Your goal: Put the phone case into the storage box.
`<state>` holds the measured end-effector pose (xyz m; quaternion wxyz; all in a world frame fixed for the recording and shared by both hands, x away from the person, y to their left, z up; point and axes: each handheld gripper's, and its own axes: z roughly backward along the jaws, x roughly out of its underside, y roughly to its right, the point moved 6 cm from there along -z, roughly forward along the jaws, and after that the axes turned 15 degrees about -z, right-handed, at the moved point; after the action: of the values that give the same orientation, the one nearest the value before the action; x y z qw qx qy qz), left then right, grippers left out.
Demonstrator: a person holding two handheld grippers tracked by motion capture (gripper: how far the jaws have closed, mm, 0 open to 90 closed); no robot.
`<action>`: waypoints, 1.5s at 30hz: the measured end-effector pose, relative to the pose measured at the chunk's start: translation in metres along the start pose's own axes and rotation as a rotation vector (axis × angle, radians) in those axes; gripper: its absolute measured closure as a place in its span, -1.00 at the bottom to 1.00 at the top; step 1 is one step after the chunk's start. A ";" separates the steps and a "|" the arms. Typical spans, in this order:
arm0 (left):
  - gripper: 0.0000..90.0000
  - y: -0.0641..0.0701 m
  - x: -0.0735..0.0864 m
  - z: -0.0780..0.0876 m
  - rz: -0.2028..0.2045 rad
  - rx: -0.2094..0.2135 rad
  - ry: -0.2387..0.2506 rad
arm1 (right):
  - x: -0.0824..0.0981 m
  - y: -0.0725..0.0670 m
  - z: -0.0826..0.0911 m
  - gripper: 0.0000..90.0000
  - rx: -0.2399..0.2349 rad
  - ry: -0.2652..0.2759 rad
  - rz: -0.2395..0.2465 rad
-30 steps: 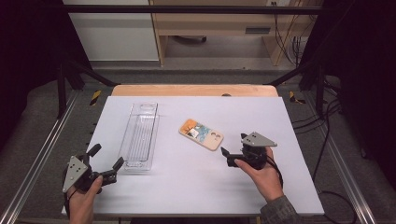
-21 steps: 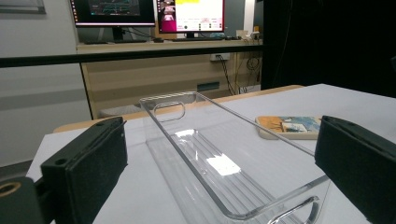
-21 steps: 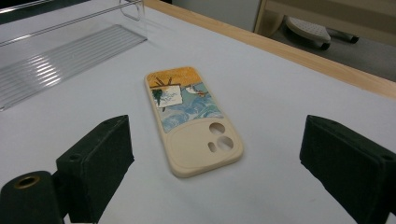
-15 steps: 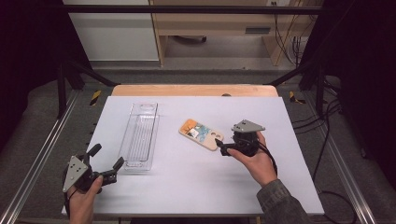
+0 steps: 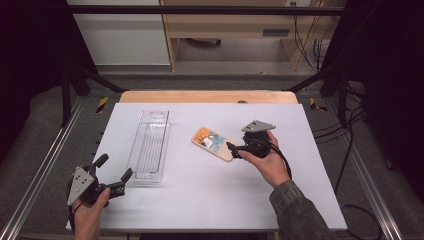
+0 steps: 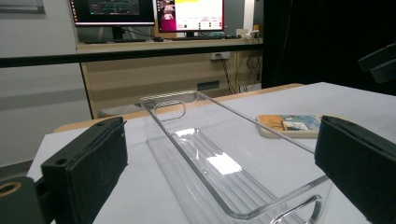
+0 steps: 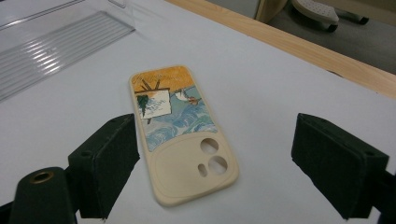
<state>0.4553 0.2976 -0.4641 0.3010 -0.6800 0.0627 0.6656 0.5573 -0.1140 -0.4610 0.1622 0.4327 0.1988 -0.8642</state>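
Table: white top with a wooden strip along the far edge, dark floor and metal rails around it, monitors on a desk way back in the left gripper view.
Phone case: beige, painted picture on it, lying flat on the table a bit right of centre, camera cutouts at the end nearest the right gripper.
Right gripper: at about 3 o'clock from the case, jaws wide apart though they've just been closing a little. In the right gripper view the case sits between the pads with its near end in the gap; left pad is just beside its edge, right pad well clear. Nothing clamped, and can't tell if that left pad actually touches.
Left gripper: down at 7 o'clock of the table, jaws spread wide, holding nothing.
Clear tray: long transparent plastic bin, empty, at 9 o'clock from the case; its near end sits just ahead of the left gripper's open jaws, not touching as far as I can see.
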 end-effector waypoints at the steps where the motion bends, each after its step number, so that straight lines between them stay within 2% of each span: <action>1: -0.95 0.000 0.000 0.000 -0.001 0.001 0.000 | -0.001 0.000 -0.001 -0.65 -0.002 -0.004 0.001; 8: -0.95 0.001 0.000 0.000 -0.003 0.003 -0.001 | -0.007 0.000 -0.006 -0.52 -0.001 -0.009 -0.003; 15: -0.95 0.000 0.000 0.000 -0.002 0.002 0.001 | -0.005 0.000 -0.012 -0.32 -0.003 -0.020 -0.005; 26: -0.95 0.000 0.000 0.000 0.000 0.003 0.001 | -0.005 0.002 -0.020 0.27 -0.002 -0.014 0.010; 30: -0.95 0.000 0.000 0.000 0.000 0.002 0.000 | -0.005 0.002 -0.021 0.51 -0.001 -0.017 0.030; 32: -0.95 -0.001 0.000 0.000 -0.001 -0.001 0.000 | -0.005 0.001 -0.021 0.55 -0.001 -0.021 0.035; 40: -0.95 -0.001 0.000 0.000 0.000 -0.002 0.000 | -0.017 -0.001 -0.018 0.91 -0.003 -0.010 0.067; 45: -0.94 -0.001 0.000 0.000 -0.003 -0.001 -0.001 | -0.022 -0.001 -0.021 0.99 -0.006 -0.012 0.062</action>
<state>0.4555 0.2982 -0.4639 0.3016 -0.6800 0.0614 0.6655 0.5837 -0.1004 -0.4544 0.1916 0.4331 0.1869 -0.8607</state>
